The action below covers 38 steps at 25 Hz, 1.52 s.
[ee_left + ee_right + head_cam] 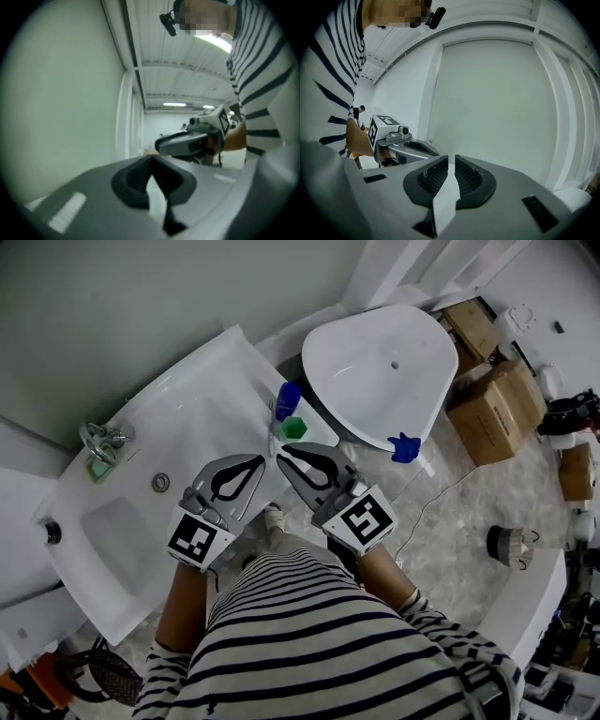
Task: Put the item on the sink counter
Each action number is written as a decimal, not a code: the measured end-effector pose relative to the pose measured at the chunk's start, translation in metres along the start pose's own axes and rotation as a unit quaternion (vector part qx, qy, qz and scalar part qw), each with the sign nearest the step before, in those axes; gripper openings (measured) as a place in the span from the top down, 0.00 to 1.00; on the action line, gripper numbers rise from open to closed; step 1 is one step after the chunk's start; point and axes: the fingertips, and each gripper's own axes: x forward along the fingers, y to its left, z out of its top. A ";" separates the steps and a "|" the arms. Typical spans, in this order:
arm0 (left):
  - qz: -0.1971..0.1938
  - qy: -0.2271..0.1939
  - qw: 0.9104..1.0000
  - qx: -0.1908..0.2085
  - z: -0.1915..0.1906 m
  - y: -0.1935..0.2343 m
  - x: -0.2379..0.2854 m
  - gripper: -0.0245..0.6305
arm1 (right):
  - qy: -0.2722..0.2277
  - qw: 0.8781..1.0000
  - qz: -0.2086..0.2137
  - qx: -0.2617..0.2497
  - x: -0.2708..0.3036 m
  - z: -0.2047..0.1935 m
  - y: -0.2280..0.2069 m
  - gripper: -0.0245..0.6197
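The blue item (pixel 288 399) is standing on the right end of the white sink counter (pixel 202 390). A green block (pixel 294 427) is lying just beside it, nearer the person. Neither is being touched by a gripper.

The left gripper (pixel 260 459) and the right gripper (pixel 280 458) are being held side by side, close to level, just short of the green block. Their tips are being pointed towards that end of the counter. The jaws of each are being kept pressed together at the tips, and nothing is being pinched in either pair. Only pale wall is being shown past them in the two gripper views. A marker cube (pixel 199 540) is being carried at the rear of the left gripper and another at the rear of the right.

Further along the counter, the sink bowl (pixel 122 531) and a chrome faucet (pixel 101 439) are lying well apart from the grippers. To the right of the counter a white basin (pixel 384 371) is standing, and a second blue object (pixel 405 447) is resting at its near rim. Cardboard boxes (pixel 487 413) are sitting on the floor beyond it.
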 end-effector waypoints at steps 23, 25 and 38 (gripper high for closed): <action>0.048 0.038 0.998 -0.010 -0.041 0.063 0.080 0.96 | 0.065 0.997 0.040 -0.019 0.049 -0.061 -0.117 0.63; 0.047 0.038 0.998 -0.013 -0.045 0.065 0.080 0.96 | 0.071 0.997 0.035 -0.013 0.050 -0.068 -0.122 0.62; 0.052 0.044 0.997 -0.028 -0.068 0.076 0.088 0.96 | 0.131 0.991 0.035 0.006 0.070 -0.128 -0.149 0.60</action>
